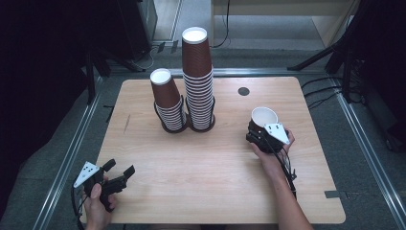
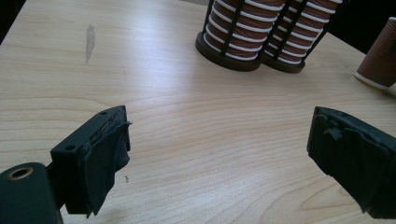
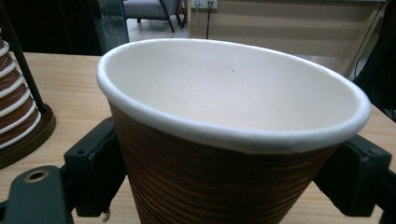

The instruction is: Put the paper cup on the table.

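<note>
- The paper cup [image 3: 233, 140] sits upright between the jaws of the right gripper [image 1: 265, 136], which press its ribbed brown wall from both sides, below the rim; it is on the right side of the table [image 1: 191, 163], well apart from the stacks.
- Handling, as I judge it: a single paper cup is very light and thin-walled, so it will dent or go oval under a hard squeeze. The rolled white rim is its stiffest part, and the ribbed sleeve gives the pads some bite, so it should not slip easily.
- The best hold looks like the one in place: across the body on opposite sides, a little under the rim, with gentle pressure.
- Looks: dark brown corrugated outside, plain white inside, mouth upward and empty, tapering toward the base.
- Toward the far middle of the table stand two cup stacks in dark wire holders: the taller stack [image 1: 197, 81] on the right and the shorter stack [image 1: 166, 103] just beside it on the left, leaning slightly.
- The left gripper [image 1: 117, 175] rests at the near left edge, its jaws spread wide with only bare wood between them.
- A small dark round disc [image 1: 243, 91] lies far right of the stacks.
</note>
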The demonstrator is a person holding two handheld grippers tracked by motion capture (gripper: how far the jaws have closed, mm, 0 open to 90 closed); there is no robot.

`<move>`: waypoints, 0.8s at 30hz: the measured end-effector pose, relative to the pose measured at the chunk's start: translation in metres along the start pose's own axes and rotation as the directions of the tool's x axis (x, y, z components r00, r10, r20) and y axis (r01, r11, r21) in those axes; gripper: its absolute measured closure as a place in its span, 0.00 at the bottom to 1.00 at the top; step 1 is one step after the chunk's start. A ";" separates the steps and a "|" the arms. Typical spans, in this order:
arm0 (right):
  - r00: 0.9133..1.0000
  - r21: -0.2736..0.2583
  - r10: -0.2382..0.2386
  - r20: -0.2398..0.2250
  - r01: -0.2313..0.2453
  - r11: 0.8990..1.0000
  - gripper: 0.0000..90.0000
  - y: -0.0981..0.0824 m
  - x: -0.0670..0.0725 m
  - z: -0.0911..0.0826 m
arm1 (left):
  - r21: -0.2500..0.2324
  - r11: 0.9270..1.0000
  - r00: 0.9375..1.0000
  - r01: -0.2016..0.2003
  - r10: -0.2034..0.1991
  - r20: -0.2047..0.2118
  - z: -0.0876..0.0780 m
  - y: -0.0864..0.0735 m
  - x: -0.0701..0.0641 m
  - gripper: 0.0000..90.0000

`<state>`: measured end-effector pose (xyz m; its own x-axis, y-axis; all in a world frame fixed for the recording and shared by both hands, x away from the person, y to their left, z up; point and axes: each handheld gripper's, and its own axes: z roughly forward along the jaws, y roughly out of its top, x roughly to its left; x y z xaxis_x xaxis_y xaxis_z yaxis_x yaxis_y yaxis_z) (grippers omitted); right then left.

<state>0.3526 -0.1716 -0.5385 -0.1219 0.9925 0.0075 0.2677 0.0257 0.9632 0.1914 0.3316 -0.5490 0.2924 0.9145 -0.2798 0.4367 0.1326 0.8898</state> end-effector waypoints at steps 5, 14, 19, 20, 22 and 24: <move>1.000 0.022 0.026 -0.018 -0.025 0.999 0.15 0.002 -0.005 -0.002 | 0.004 1.000 1.000 -0.003 0.003 0.000 0.000 0.000 -0.001 0.07; 0.999 0.052 -0.010 -0.045 0.013 0.999 0.06 0.001 -0.003 -0.007 | 0.001 1.000 1.000 -0.006 0.006 0.004 0.000 -0.001 -0.002 0.07; 0.997 0.069 -0.032 -0.075 0.037 0.997 0.00 0.003 0.000 -0.011 | 0.001 1.000 1.000 0.003 -0.003 0.004 -0.001 -0.001 0.000 0.07; 0.998 0.072 -0.026 -0.062 0.030 0.997 0.00 0.004 0.000 -0.012 | 0.004 1.000 1.000 0.006 -0.006 0.004 0.000 -0.001 -0.001 0.07; 0.995 0.084 0.032 -0.094 -0.024 0.996 0.00 0.006 -0.003 -0.015 | 0.007 1.000 1.000 0.005 -0.005 0.006 0.000 -0.001 -0.001 0.07; 0.995 0.093 0.044 -0.086 -0.036 0.995 0.00 0.006 -0.004 -0.018 | 0.008 1.000 1.000 0.004 -0.004 0.003 0.000 -0.001 -0.001 0.07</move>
<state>0.3374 -0.1776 -0.5282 -0.1921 0.9787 0.0730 0.3598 0.0010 0.9330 0.1909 0.3305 -0.5497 0.2933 0.9126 -0.2848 0.4451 0.1333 0.8855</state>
